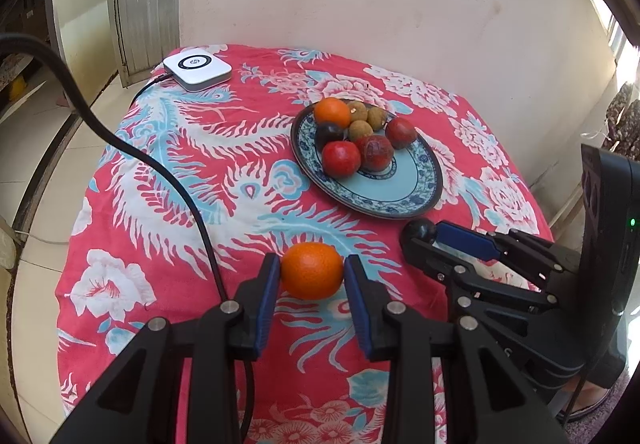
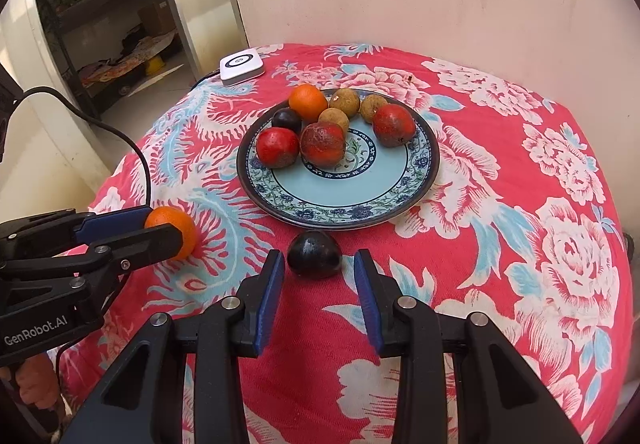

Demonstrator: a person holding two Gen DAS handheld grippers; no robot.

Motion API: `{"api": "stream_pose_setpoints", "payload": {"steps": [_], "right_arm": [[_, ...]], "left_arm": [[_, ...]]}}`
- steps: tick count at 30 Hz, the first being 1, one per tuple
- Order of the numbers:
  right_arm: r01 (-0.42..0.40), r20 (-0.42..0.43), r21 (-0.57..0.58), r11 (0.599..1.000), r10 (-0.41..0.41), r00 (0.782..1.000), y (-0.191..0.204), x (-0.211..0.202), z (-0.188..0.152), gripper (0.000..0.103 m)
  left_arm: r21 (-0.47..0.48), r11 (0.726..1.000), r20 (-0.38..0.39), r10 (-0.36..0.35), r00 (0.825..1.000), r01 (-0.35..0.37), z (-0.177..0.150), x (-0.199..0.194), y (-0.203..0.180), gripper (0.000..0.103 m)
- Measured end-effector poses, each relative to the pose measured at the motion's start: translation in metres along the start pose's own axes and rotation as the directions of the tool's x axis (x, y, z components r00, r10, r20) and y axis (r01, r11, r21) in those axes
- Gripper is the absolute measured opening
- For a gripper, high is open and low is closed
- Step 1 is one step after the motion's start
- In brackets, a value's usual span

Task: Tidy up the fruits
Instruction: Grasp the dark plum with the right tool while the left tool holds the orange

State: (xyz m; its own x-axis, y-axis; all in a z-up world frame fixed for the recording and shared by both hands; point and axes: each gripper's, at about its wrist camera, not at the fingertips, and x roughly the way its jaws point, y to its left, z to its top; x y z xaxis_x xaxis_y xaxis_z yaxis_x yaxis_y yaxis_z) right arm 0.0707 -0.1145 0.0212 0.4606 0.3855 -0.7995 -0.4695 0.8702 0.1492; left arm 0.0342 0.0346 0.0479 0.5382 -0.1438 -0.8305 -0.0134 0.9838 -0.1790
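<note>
Left wrist: right tongs (image 1: 418,240) hide dark fruit (image 1: 420,230) partly.

The left gripper (image 1: 312,271) clamps a round orange citrus fruit (image 1: 312,270) near the blue-patterned ceramic plate (image 1: 404,184) of mixed fruits. Just beside that plate's near rim, the right gripper (image 1: 420,234) grips a dark plum (image 1: 419,230).
</note>
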Motion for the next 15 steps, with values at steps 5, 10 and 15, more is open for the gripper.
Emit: {"api": "stream_pose_setpoints", "payload": {"steps": [5,10,15], "right_arm": [[-0.006,0.001,0.000,1.000,0.006,1.000,-0.0008,0.0022,0.0012,0.037],[-0.011,0.000,-0.006,1.000,0.011,1.000,0.0006,0.0055,0.0018,0.037],[-0.023,0.006,-0.009,1.000,0.023,1.000,0.0012,0.0065,0.0028,0.037]], "left_arm": [[0.003,1.000,0.000,-0.002,1.000,0.002,0.0008,0.0008,-0.0003,0.035],[0.001,1.000,0.001,-0.002,1.000,0.002,0.0005,0.0012,-0.0006,0.035],[-0.004,1.000,-0.002,0.004,1.000,-0.004,0.0012,0.0012,0.0005,0.035]]}}
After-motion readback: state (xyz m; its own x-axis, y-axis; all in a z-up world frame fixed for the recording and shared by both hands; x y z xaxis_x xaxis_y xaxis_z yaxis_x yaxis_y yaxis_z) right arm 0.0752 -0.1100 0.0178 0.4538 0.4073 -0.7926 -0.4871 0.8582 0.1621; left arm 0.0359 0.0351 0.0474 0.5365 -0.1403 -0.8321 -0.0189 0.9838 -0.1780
